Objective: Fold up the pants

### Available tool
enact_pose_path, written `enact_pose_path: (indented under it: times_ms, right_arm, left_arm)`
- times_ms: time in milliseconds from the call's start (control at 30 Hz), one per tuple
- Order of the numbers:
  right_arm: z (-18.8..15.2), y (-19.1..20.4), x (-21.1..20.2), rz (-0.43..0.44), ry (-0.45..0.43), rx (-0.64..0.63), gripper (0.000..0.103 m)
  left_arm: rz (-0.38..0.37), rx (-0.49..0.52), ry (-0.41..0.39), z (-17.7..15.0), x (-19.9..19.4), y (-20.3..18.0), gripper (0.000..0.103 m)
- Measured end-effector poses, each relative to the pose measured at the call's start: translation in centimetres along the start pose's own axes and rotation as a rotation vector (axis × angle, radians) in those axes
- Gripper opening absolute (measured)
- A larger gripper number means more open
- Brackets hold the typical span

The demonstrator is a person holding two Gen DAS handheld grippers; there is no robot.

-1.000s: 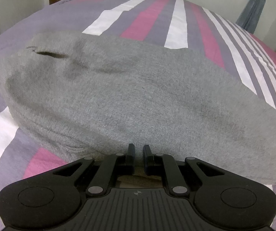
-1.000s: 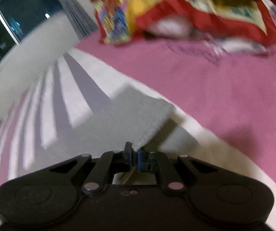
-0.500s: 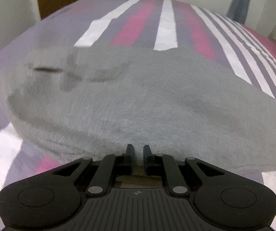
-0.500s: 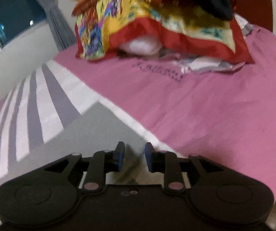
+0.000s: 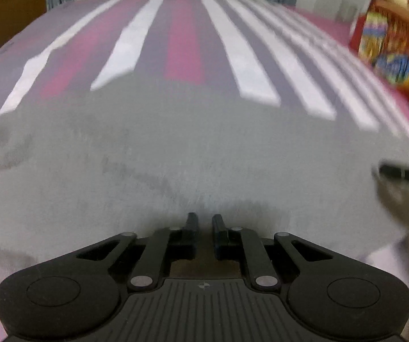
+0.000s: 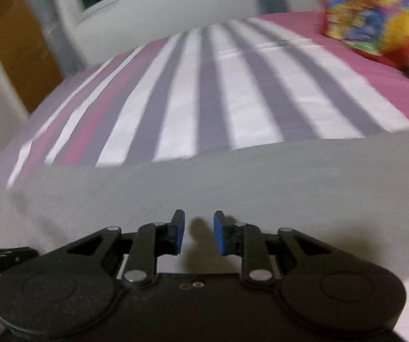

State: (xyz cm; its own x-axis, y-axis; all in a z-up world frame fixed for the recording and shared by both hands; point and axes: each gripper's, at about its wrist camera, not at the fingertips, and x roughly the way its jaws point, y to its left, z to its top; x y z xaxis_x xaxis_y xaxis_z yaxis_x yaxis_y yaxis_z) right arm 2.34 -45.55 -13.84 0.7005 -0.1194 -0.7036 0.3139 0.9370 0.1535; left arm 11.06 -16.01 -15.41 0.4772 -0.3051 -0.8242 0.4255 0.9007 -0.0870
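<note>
The bed is the biggest thing here. It has a sheet with white, grey and pink stripes, and it spreads out ahead of both grippers. The grey pants lie flat on the bed. In the left wrist view they fill the space right in front of the left gripper and go off to both sides. In the right wrist view the pants lie as a wide grey band just ahead of the right gripper and under it.

A pile of bright red and yellow cloth sits far ahead and to the right of the right gripper, on the pink part of the bed. It is blurry.

The left gripper is closed up tight, with only a thin slit between its black fingers. It sits low on the near edge of the pants, but I cannot tell if any cloth is pinched in it.

The right gripper has a small gap between its blue pads. Its jaws have just opened, and nothing is between them.
</note>
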Motion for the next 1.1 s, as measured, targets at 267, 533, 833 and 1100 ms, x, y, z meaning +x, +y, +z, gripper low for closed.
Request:
enact_pose_path:
  times_ms: [267, 533, 833, 1100]
  right_arm:
    - [2.8, -4.3, 3.9, -0.163, 0.012, 0.034, 0.000]
    - [1.6, 1.0, 1.8, -0.011, 0.009, -0.051, 0.019]
    - [2.8, -2.5, 4.8, -0.161, 0.007, -0.087, 0.000]
    - [1.7, -1.8, 0.2, -0.102, -0.022, -0.039, 0.021]
  left_arm:
    - [-0.030, -0.058, 0.012, -2.2, -1.2, 2.2, 0.010]
    - [-0.080, -0.047, -0.019, 1.4, -0.4, -1.2, 0.011]
    - [-0.086, -0.041, -0.009, -0.7, 0.8, -0.8, 0.010]
    - [-0.092, -0.072, -0.020, 0.5, -0.2, -1.8, 0.011]
